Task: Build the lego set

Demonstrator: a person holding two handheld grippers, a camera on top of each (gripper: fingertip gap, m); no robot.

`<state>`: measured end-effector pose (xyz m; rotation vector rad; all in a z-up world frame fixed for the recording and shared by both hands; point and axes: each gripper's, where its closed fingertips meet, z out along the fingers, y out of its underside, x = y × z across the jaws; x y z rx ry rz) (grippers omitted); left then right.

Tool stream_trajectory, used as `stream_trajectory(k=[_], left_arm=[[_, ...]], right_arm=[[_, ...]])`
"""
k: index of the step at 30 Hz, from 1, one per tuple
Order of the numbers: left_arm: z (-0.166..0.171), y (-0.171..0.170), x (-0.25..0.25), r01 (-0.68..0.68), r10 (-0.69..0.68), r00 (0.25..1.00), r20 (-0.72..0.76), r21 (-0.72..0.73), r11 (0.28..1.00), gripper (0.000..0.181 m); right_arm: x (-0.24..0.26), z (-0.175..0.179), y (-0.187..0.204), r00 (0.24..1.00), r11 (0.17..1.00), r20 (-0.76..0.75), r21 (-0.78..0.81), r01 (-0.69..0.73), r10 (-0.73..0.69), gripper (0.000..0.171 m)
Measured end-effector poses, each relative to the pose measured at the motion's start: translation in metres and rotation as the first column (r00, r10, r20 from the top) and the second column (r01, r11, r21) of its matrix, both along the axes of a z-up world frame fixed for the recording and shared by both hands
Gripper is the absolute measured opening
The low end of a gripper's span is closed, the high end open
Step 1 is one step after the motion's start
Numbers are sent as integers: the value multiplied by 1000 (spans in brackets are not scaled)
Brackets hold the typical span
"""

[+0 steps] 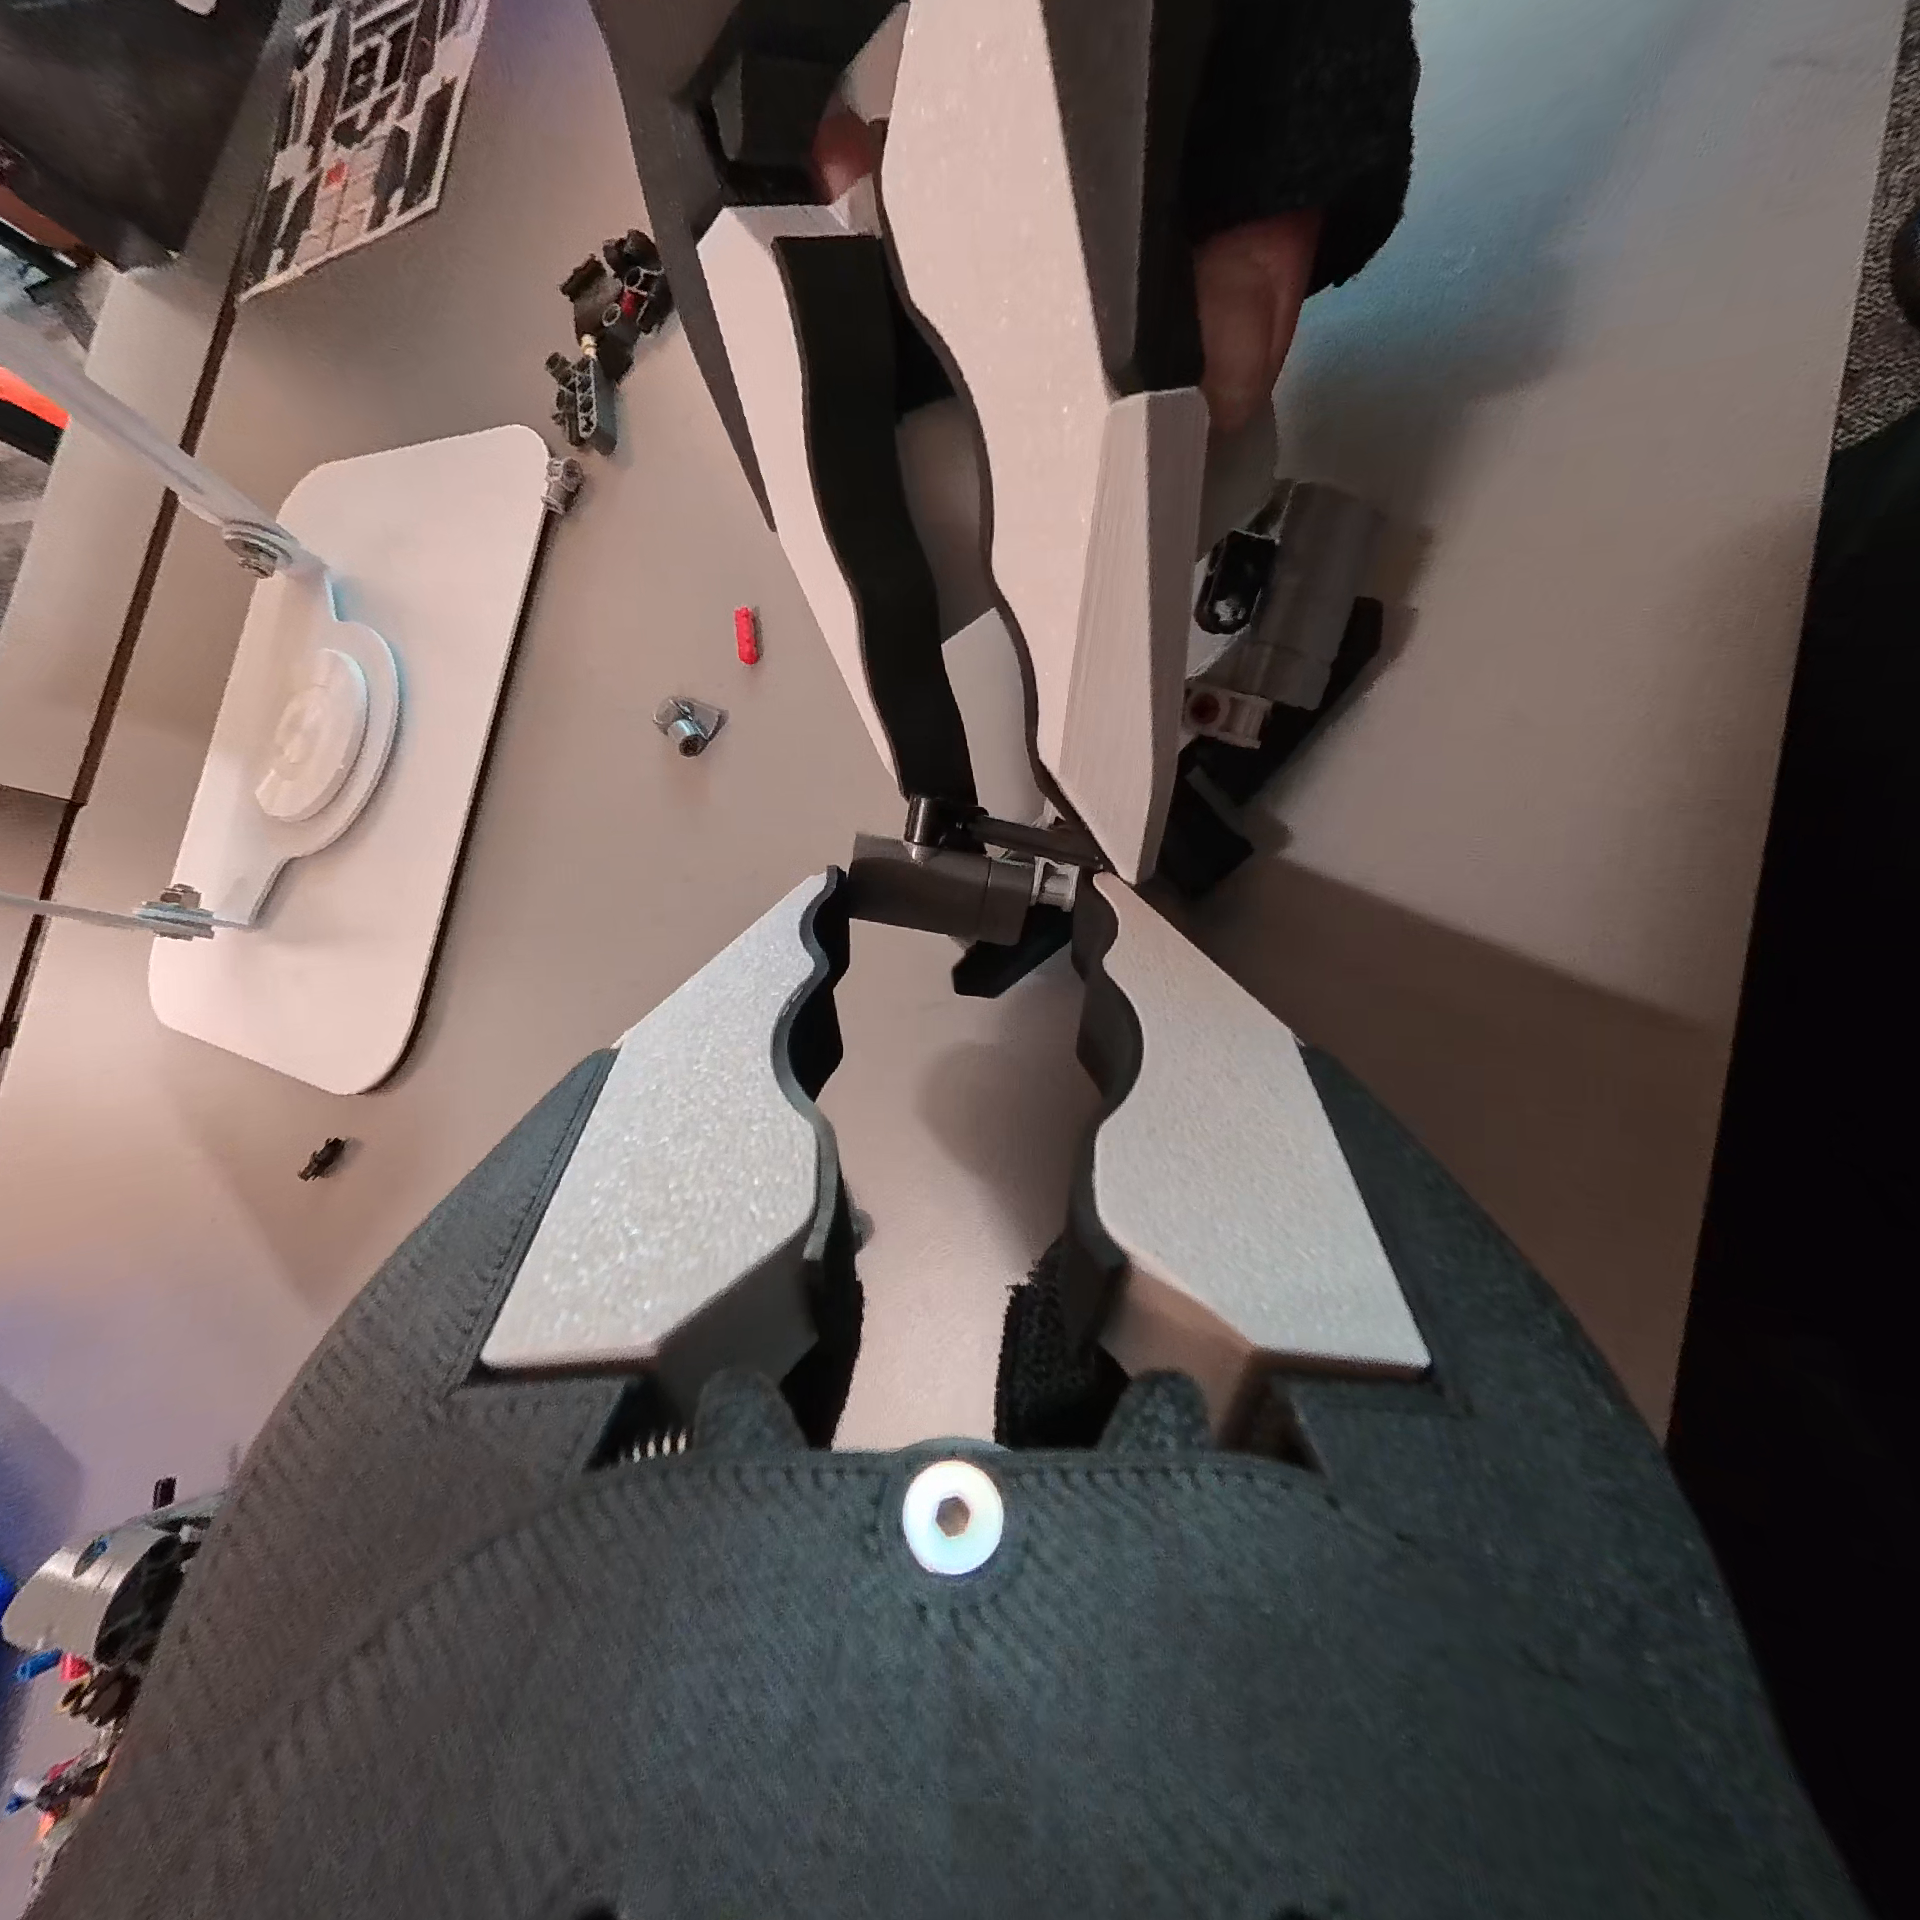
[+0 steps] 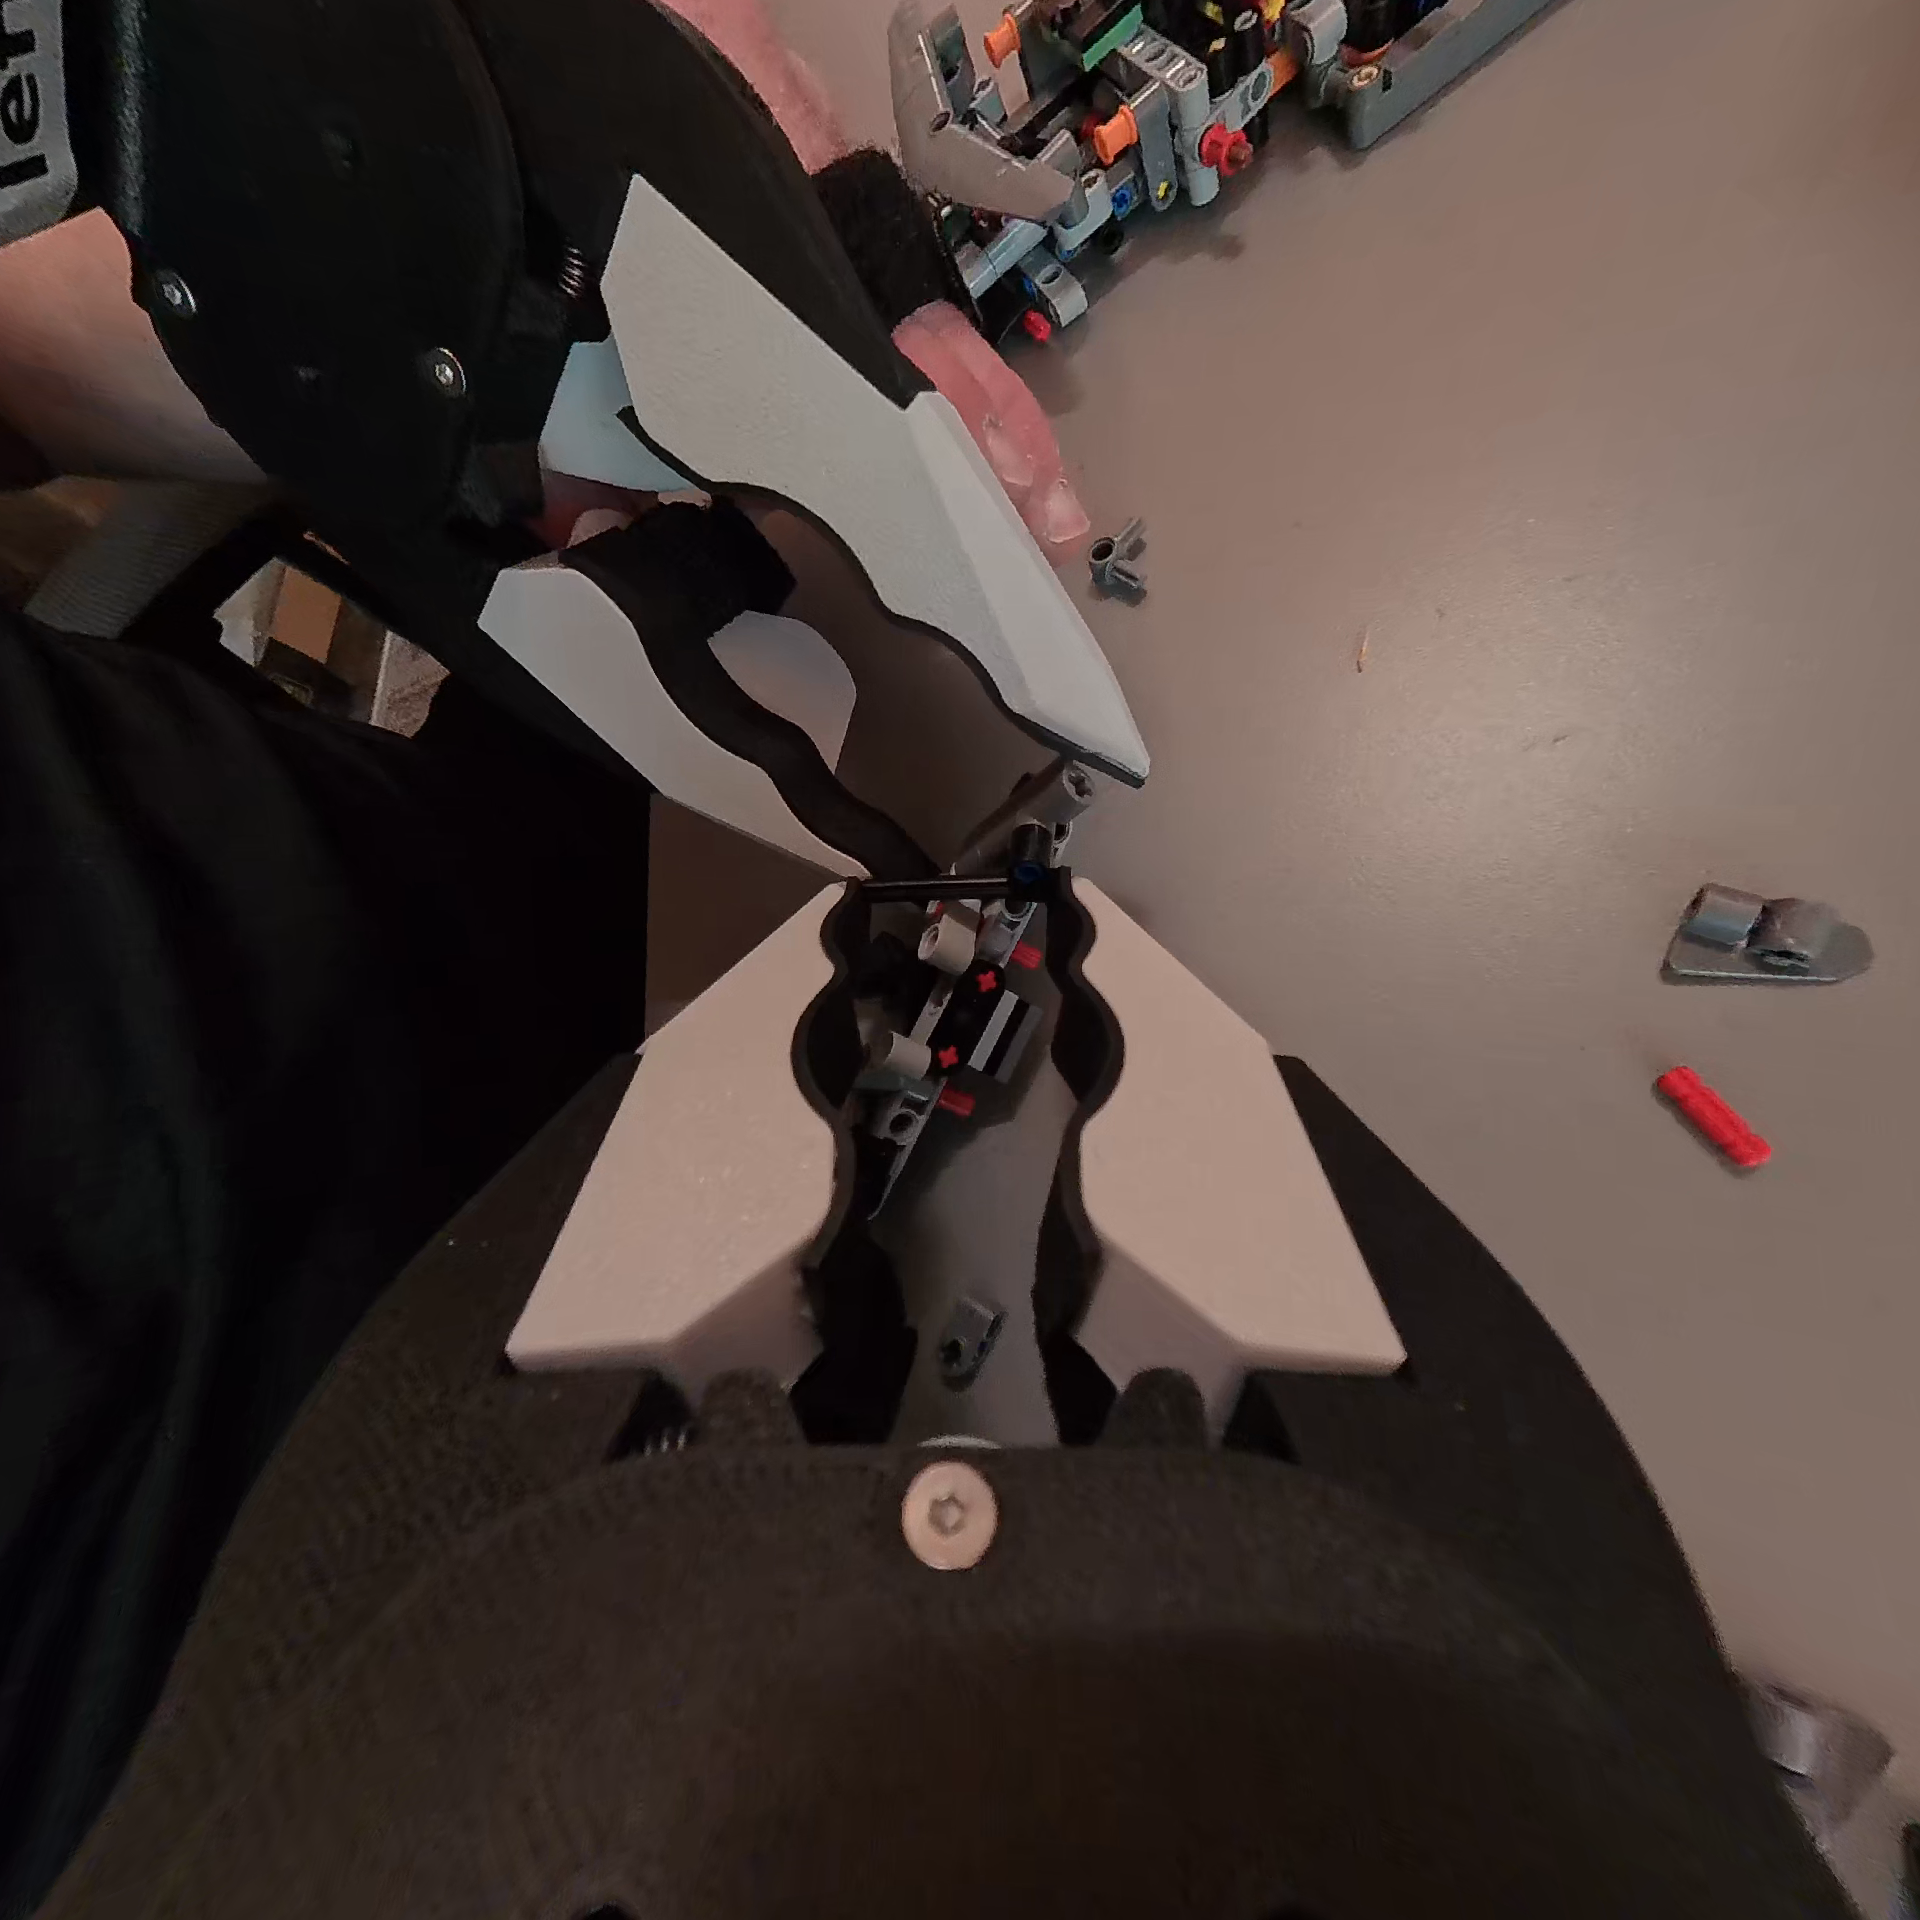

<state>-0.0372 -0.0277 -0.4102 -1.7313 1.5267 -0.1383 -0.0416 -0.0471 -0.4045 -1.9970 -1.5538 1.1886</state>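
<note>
At the centre of the left wrist view, the left gripper (image 1: 966,894) is clenched on a small dark grey lego subassembly (image 1: 940,888), pinched at the very fingertips above the table (image 1: 623,831). The right gripper (image 2: 951,894), whose fingers come down from the top of that view, grasps a thin black axle (image 2: 930,885) crosswise between its tips, right against the subassembly. The step in hand looks like seating that axle into the piece, though the hole it aims for is hidden behind the fingertips, so I cannot be sure how far it is in. To do it well, hold the left grip firm and square, line the axle up straight with its hole, and push along its length only; a sideways shove would twist the piece out of so shallow a pinch. The large lego build (image 2: 1195,135) waits at the upper right of the right wrist view, with a loose red pin (image 2: 1714,1117) at mid right.
</note>
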Motion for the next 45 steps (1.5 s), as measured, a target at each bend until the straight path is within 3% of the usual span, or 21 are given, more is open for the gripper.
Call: stream_trajectory(k=[6, 8, 21, 22, 24, 26, 30, 33, 40, 45], left_arm=[[1, 3, -2, -13, 13, 1000, -2, -7, 1000, 42], [4, 4, -1, -28, 28, 1000, 8, -1, 1000, 42], [1, -2, 2, -25, 25, 1000, 4, 26, 999, 42], [2, -4, 4, -13, 13, 1000, 12, 24, 1000, 42], [4, -6, 6, -15, 15, 1000, 17, 27, 1000, 42], [2, -5, 5, -20, 20, 1000, -3, 39, 999, 42], [4, -2, 4, -44, 44, 999, 26, 24, 999, 42], [4, -3, 4, -46, 46, 998, 32, 14, 999, 42], [3, -6, 8, -39, 38, 999, 22, 21, 999, 42], [5, -6, 10, -44, 43, 998, 35, 26, 999, 42]], right_arm=[[-2, 3, 2, 999, 998, -31, -52, 19, -21, 34], [-3, 8, 2, 998, 999, -60, -42, 33, -36, 43], [1, 10, 2, 989, 993, -109, 61, 105, -98, 32], [2, 9, 6, 987, 989, -109, 82, 125, -116, 17], [4, 10, 9, 983, 987, -127, 71, 143, -133, 9], [4, 7, 10, 985, 983, -103, 108, 149, -138, 10], [7, 18, 14, 976, 987, -164, 45, 154, -145, 32], [10, 17, 0, 985, 996, -162, 42, 72, -65, 47], [8, 11, -2, 989, 993, -139, 99, 60, -46, 35], [10, 10, -9, 990, 993, -141, 114, 11, 5, 50]])
